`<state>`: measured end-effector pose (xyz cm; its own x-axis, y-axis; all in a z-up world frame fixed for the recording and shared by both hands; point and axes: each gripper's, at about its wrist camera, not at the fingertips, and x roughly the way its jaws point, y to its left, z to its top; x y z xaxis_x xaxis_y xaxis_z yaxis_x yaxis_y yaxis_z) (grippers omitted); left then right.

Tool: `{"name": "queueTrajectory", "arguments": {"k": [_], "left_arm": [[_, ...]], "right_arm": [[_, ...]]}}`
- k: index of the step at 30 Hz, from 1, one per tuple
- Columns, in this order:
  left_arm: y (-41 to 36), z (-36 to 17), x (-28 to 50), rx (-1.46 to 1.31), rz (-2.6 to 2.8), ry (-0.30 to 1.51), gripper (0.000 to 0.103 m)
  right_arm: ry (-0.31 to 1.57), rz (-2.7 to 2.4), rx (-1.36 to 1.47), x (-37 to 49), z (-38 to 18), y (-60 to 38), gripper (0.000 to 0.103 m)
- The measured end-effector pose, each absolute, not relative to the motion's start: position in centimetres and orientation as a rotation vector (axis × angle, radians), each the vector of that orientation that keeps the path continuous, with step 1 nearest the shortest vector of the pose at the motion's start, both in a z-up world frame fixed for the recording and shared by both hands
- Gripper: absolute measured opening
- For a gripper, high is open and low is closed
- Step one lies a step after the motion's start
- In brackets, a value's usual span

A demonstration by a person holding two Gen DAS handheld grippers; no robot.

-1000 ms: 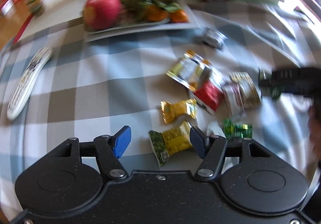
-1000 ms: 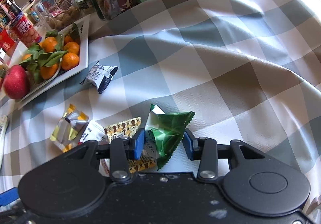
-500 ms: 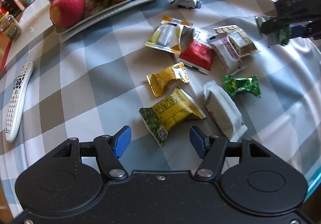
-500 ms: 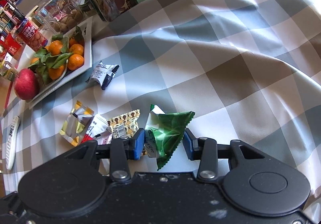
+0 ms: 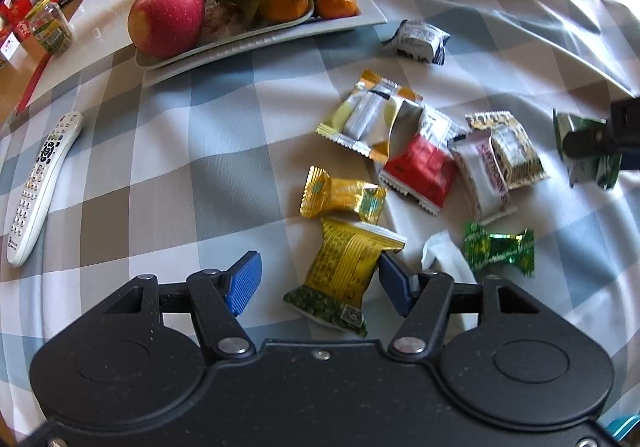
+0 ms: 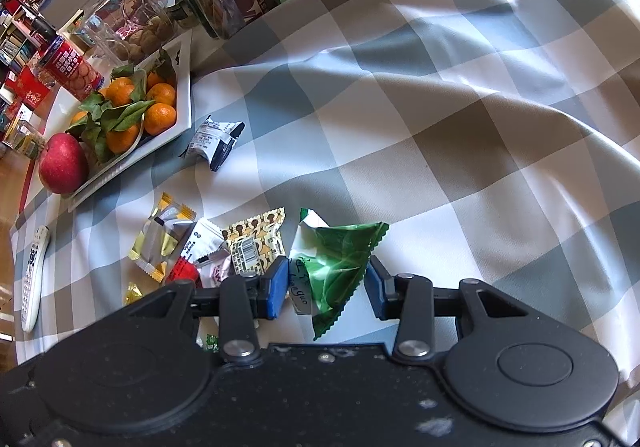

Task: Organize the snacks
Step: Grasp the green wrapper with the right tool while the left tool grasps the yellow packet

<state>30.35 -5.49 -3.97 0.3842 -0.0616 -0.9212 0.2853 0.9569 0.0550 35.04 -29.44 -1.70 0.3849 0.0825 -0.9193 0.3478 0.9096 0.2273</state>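
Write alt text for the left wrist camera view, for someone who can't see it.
The open left gripper straddles a yellow snack packet on a checked tablecloth, its jaws not yet closed. More wrapped snacks lie scattered beyond; a fruit tray sits behind and a white remote lies at left.

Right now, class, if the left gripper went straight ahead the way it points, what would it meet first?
The left gripper already has the yellow snack packet between its open fingers, so it would meet that first. Just beyond lies the gold-wrapped candy, though depth is hard to judge through the fisheye.
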Motion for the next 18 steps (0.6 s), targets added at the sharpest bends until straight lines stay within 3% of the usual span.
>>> {"name": "queueTrajectory", "arguments": {"k": [15, 18], "left_arm": [[-4.3, -5.6, 31.9, 0.056, -0.157, 1.242, 0.067], [-4.0, -5.5, 32.0, 0.02, -0.138, 1.242, 0.062]], "right_arm": [[1.187, -0.144, 0.396, 34.8, -1.7, -28.6, 0.043], [1.19, -0.141, 0.395, 34.9, -1.7, -28.6, 0.043]]}}
